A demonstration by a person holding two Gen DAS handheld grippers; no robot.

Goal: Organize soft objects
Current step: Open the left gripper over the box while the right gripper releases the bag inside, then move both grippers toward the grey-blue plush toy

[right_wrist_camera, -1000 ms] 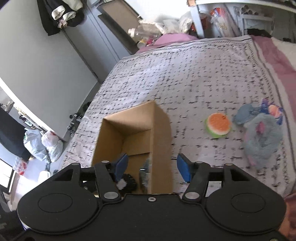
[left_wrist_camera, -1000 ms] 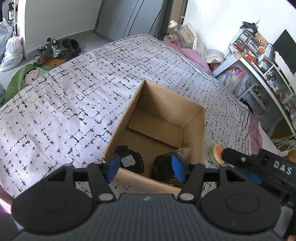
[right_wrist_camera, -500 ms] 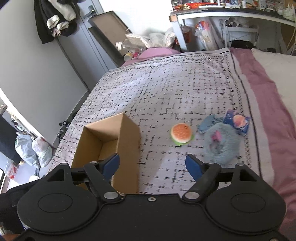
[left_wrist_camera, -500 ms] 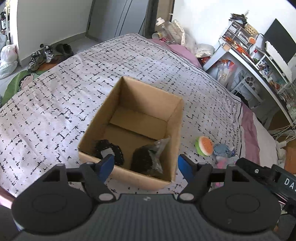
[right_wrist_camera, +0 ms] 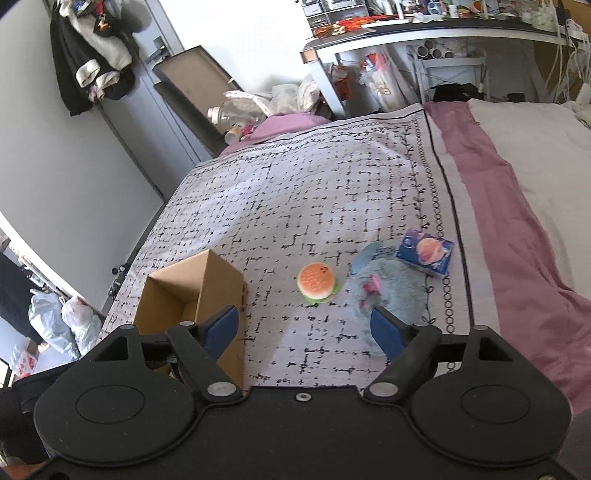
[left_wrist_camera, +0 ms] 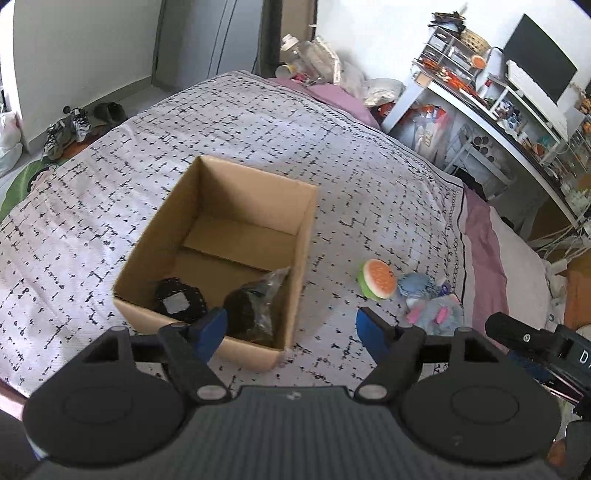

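An open cardboard box [left_wrist_camera: 251, 199] stands on the patterned bedspread [left_wrist_camera: 110, 206]. Inside its near end lie a black item with a grey patch [left_wrist_camera: 180, 300] and a black item in a clear bag [left_wrist_camera: 255, 306]. To the box's right lie a burger plush [right_wrist_camera: 316, 282], a blue-grey plush [right_wrist_camera: 391, 291] and a small blue packet [right_wrist_camera: 425, 252]. My left gripper [left_wrist_camera: 291, 326] hangs open over the box's near right corner, holding nothing. My right gripper [right_wrist_camera: 304, 326] is open above the bedspread between the box [right_wrist_camera: 218, 284] and the plushes, with nothing between its fingers.
A pink sheet [right_wrist_camera: 491, 206] and a pale cover run along the bed's right side. Past the bed's far end stands a cluttered white desk [right_wrist_camera: 424, 35], with bottles and bags [right_wrist_camera: 255, 107] at its foot. Shoes [left_wrist_camera: 66, 129] lie on the floor at left.
Both grippers drew back from the box toward the right and their jaws widened. The two black items now lie in the box, and the plushes have come into both views.
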